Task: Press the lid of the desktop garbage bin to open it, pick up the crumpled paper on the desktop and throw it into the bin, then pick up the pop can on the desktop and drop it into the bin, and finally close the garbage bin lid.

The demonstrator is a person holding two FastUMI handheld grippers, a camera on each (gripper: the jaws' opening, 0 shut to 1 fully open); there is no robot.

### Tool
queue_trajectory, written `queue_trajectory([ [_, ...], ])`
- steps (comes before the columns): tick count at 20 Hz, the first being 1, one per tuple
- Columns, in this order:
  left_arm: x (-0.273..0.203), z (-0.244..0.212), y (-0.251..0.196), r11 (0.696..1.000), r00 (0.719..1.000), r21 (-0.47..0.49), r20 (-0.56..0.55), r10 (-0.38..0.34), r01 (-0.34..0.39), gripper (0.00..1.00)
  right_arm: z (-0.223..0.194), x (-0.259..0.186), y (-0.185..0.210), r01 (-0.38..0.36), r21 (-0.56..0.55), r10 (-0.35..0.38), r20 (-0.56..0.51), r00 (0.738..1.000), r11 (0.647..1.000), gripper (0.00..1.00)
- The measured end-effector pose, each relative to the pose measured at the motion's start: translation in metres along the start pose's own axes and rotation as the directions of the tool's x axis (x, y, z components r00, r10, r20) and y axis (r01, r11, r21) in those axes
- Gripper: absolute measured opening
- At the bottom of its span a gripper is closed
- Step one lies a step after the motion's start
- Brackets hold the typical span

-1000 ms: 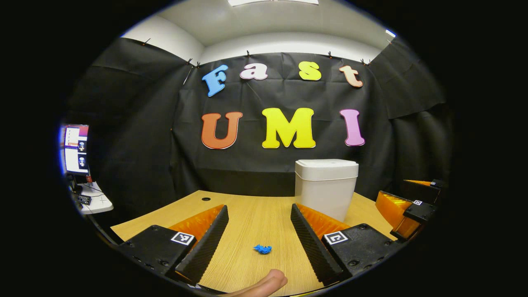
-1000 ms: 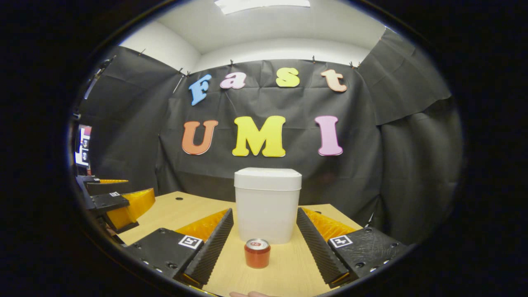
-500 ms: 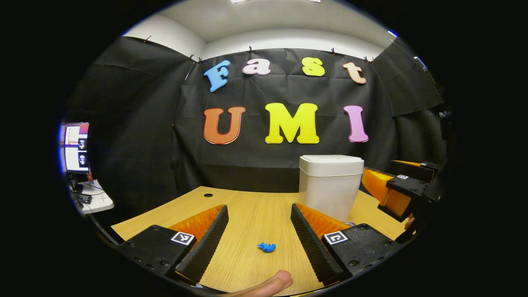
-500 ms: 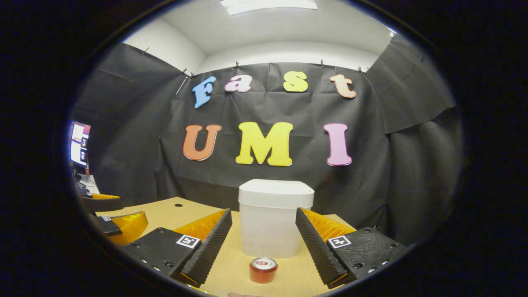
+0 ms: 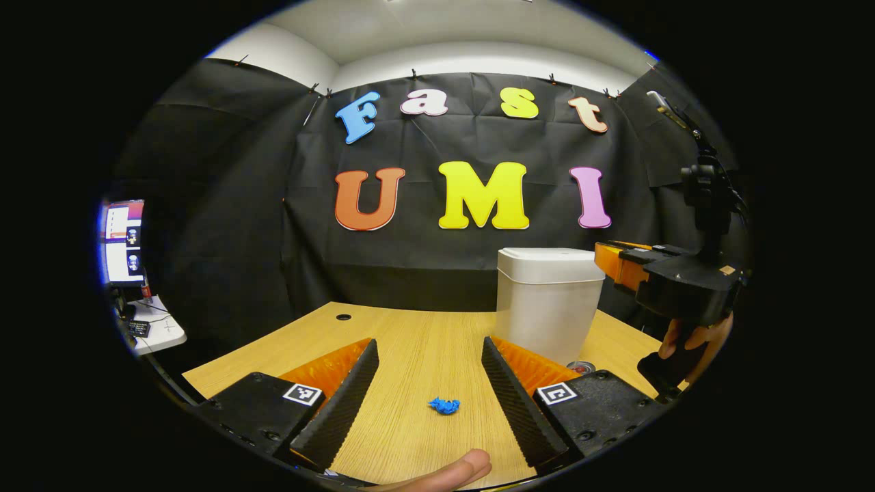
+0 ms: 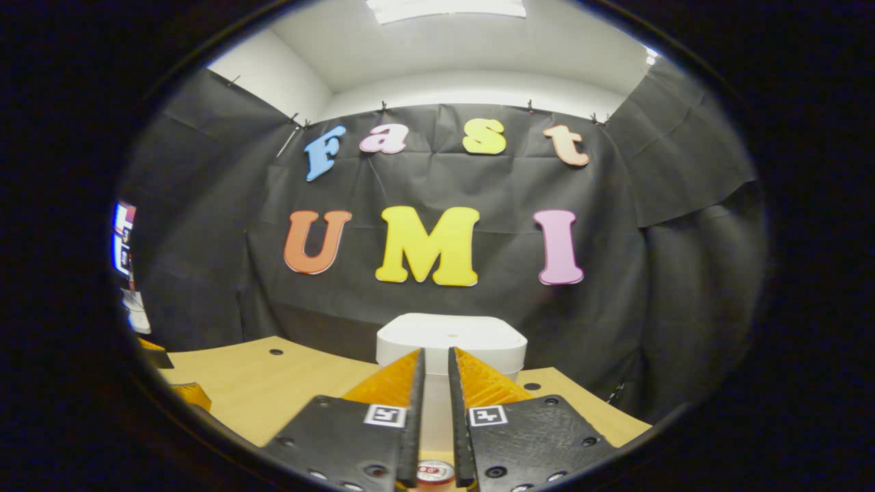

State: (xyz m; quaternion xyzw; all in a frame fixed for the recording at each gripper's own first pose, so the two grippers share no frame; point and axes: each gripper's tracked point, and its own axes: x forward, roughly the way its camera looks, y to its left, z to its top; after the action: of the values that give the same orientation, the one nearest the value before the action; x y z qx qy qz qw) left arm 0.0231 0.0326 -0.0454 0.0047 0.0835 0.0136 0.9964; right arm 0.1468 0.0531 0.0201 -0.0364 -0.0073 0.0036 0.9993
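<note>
the left gripper (image 5: 429, 383) is spread wide over the table (image 5: 410, 342), with blue crumpled paper (image 5: 444, 406) lying between its fingers. the right gripper (image 6: 436, 424) is nearly closed on nothing, above the white bin (image 6: 451, 336), lid down. a can (image 6: 435, 472) stands near.

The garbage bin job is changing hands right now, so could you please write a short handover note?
Left claw: open, low over the desk, crumpled paper lying between its fingers, ungrasped.
Right claw: fingers nearly together, empty, raised in front of the garbage bin.
Bin lid closed. Pop can upright on the desk before the bin.
Done: nothing.
Left: press lid open, bin paper, bin can, close lid.
</note>
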Motion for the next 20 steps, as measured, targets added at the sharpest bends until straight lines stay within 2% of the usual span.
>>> queue_trajectory([
  [1, 0.001, -0.002, 0.002, 1.000, 1.000, 0.003, -0.003, 0.004, -0.004, 0.98, 0.001, 0.007, -0.005, 0.009, 0.006, -0.009, -0.012, 1.000, 1.000, 0.04],
  [2, 0.002, -0.003, 0.004, 1.000, 1.000, 0.009, -0.006, 0.010, -0.010, 0.98, 0.004, 0.018, -0.007, 0.010, 0.000, -0.010, -0.022, 1.000, 1.000, 0.00],
  [4, 0.005, -0.005, 0.007, 1.000, 1.000, 0.009, -0.013, 0.018, -0.017, 0.98, 0.005, 0.036, -0.005, -0.011, -0.003, 0.011, -0.060, 0.998, 1.000, 0.00],
  [8, 0.008, -0.009, 0.010, 1.000, 0.999, -0.010, -0.028, 0.016, -0.016, 0.98, 0.000, 0.072, -0.005, -0.069, 0.067, 0.079, -0.164, 0.983, 0.995, 0.00],
  [11, 0.013, -0.012, 0.019, 0.999, 0.998, 0.000, -0.035, 0.042, -0.042, 0.98, -0.004, 0.096, -0.015, -0.050, 0.073, 0.066, -0.227, 0.972, 0.996, 0.00],
  [13, 0.015, -0.016, 0.018, 0.999, 0.998, -0.008, -0.045, 0.036, -0.036, 0.98, -0.011, 0.105, -0.019, -0.038, 0.065, 0.053, -0.255, 0.966, 0.997, 0.00],
  [17, 0.018, -0.018, 0.020, 0.999, 0.998, -0.003, -0.056, 0.038, -0.038, 0.99, -0.016, 0.109, -0.012, -0.074, 0.061, 0.087, -0.265, 0.960, 0.995, 0.00],
  [20, 0.019, -0.016, 0.026, 0.999, 0.997, 0.009, -0.051, 0.053, -0.053, 0.98, -0.022, 0.108, -0.014, -0.093, 0.089, 0.116, -0.306, 0.945, 0.992, 0.01],
])
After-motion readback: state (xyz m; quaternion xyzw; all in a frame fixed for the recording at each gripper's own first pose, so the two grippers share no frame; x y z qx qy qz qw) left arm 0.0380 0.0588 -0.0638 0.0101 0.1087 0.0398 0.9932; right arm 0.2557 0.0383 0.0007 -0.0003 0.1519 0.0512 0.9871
